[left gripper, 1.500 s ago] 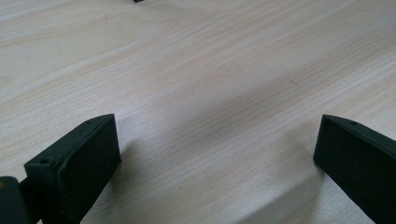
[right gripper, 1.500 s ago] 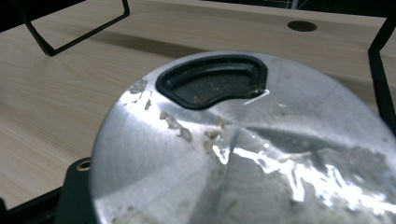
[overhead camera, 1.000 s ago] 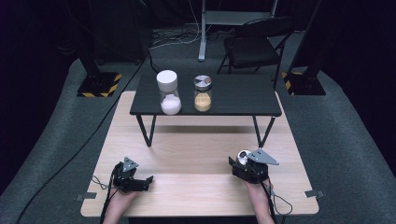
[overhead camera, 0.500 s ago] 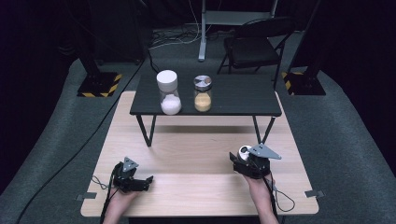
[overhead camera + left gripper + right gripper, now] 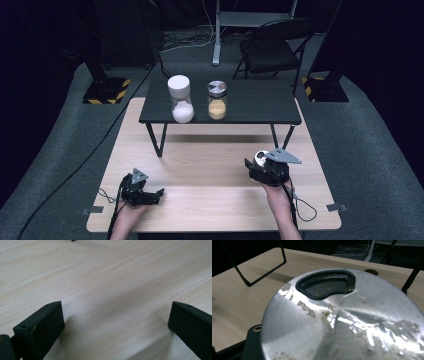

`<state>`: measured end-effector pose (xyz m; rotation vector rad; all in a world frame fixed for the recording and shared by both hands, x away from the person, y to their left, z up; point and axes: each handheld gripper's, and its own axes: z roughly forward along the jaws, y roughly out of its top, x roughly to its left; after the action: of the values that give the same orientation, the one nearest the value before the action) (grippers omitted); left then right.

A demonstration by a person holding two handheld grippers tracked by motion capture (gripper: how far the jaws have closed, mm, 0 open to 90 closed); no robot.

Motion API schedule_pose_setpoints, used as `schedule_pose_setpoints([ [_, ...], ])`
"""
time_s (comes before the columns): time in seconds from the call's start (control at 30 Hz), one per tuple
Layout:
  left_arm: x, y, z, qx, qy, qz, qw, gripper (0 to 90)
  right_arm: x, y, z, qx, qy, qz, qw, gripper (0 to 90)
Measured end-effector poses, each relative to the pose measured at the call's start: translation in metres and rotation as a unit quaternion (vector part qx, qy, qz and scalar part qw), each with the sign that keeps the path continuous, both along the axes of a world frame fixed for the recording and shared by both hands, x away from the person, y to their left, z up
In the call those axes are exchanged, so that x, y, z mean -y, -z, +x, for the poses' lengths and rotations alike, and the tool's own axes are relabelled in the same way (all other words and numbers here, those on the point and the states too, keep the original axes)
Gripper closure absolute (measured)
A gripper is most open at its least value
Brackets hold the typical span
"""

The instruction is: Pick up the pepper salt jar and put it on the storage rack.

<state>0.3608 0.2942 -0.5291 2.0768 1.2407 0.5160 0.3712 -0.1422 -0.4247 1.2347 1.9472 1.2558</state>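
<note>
we have the right gripper (image 5: 257,162) clamped on a metal shaker lid (image 5: 342,320), held just above the wooden table (image 5: 210,165), left gripper (image 5: 156,194) resting wide apart and empty, and we judge the next move is carrying it up to the jars (image 5: 217,100) on the black stand (image 5: 260,107).

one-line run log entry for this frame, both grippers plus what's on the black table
left gripper: open, on wooden table | right gripper: shut on metal-lidded shaker | black table: white-lidded jar, silver-lidded jar, untouched
</note>
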Motion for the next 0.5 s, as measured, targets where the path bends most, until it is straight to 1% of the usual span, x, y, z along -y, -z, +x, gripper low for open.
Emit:
schedule_pose_setpoints([
  [0.5, 0.0, 0.0, 0.0, 0.0, 0.0, 0.0, 1.0, 0.2, -0.003, -0.023, 0.009, 0.003, -0.002, -0.003, 1.0, 30.4],
])
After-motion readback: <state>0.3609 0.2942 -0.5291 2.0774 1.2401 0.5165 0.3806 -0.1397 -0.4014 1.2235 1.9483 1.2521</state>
